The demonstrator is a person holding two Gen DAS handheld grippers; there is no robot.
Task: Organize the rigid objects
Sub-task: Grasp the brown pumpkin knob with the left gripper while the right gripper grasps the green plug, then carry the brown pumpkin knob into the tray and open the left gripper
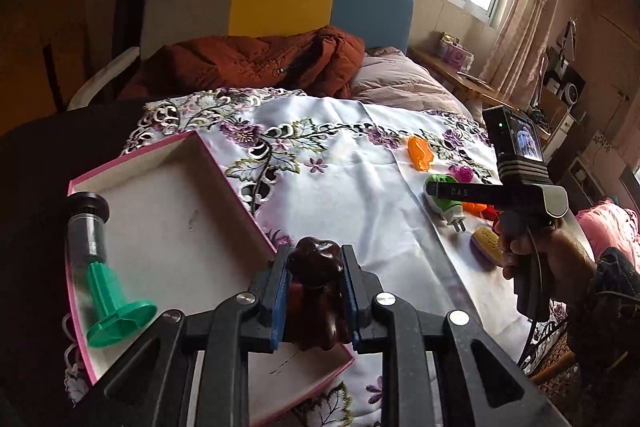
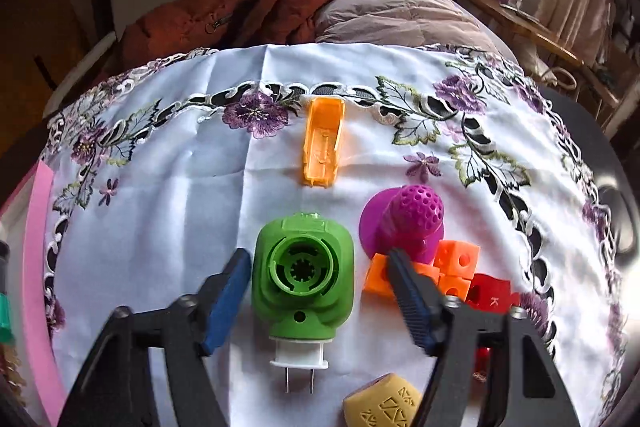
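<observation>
the right gripper (image 2: 316, 295) pointed down at a white embroidered tablecloth (image 2: 160, 211), its blue-padded fingers (image 2: 226, 301) standing on either side of a green plug-in device (image 2: 303, 275) without pressing on it. the device lay with its two metal prongs toward the camera. beyond it lay an orange plastic shell (image 2: 323, 147). to the right, a purple perforated piece (image 2: 404, 223) touched a cluster of orange cubes (image 2: 444, 271) and a red cube (image 2: 490, 297). a yellow patterned block (image 2: 382, 407) sat at the bottom edge. a pink box edge (image 2: 38, 251) showed at far left.
</observation>
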